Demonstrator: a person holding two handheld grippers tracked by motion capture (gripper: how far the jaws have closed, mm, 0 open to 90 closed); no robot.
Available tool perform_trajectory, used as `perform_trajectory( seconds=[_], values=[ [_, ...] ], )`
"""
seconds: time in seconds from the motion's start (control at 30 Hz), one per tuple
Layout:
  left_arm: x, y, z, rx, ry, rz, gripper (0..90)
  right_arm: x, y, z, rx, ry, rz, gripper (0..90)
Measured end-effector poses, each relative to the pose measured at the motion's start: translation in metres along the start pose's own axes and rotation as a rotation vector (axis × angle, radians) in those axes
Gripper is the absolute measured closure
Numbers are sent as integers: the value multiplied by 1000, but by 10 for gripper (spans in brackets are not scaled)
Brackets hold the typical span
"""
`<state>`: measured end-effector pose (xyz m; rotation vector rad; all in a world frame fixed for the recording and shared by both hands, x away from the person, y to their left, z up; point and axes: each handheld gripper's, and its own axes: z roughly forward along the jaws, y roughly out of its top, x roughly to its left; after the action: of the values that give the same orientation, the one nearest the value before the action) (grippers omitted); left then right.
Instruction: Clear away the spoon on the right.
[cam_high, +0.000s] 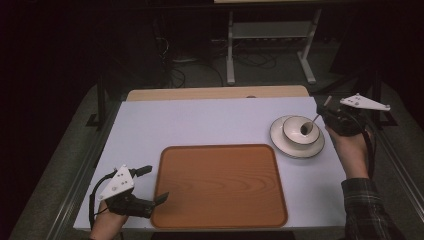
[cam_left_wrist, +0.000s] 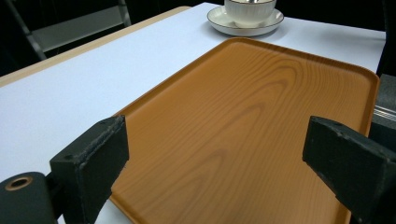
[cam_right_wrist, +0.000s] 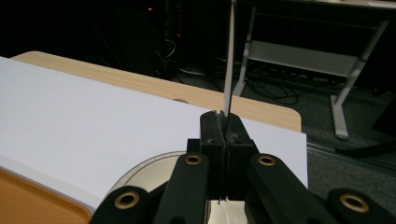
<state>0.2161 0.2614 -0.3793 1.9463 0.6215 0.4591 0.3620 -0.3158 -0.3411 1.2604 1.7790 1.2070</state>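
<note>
White table (cam_high: 200, 120), dark room | right gripper (cam_high: 326, 116) clamped on spoon (cam_high: 309, 125) handle, bowl end apparently inside cup (cam_high: 299, 131) on saucer (cam_high: 280, 142) | pinched handle (cam_right_wrist: 228, 70) seen close in right gripper view | left gripper (cam_high: 156, 184) wide open over tray (cam_high: 220, 185), nothing held

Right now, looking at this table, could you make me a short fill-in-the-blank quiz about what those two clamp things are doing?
1. The right gripper is shut on the handle of a ____, whose dark end sits in the bowl.
2. The bowl stands on a white ____ with a dark rim.
3. The left gripper, jaws open, rests at the edge of the brown ____.
4. The tray has ____ lying on it.

Missing words: spoon; saucer; tray; nothing
</note>
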Motion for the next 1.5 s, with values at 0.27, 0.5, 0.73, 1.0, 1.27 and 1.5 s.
perform_trajectory(
  seconds=[0.27,0.5,0.73,1.0,1.27,1.5],
  values=[
    [0,0,0,-3,0,2,65,9,6,-8,7,54,-29,885],
    [0,0,0,-5,-1,0,65,19,12,-16,18,96,-77,885],
    [0,0,0,-3,-2,3,65,35,19,-23,26,163,-121,885],
    [-1,0,-1,-8,-1,-2,65,57,22,-23,63,240,-189,885],
    [0,0,-1,-7,-2,-3,65,72,21,-21,87,313,-223,886],
    [0,0,-1,-8,-3,-4,65,86,18,-20,106,401,-240,885]
  ],
)
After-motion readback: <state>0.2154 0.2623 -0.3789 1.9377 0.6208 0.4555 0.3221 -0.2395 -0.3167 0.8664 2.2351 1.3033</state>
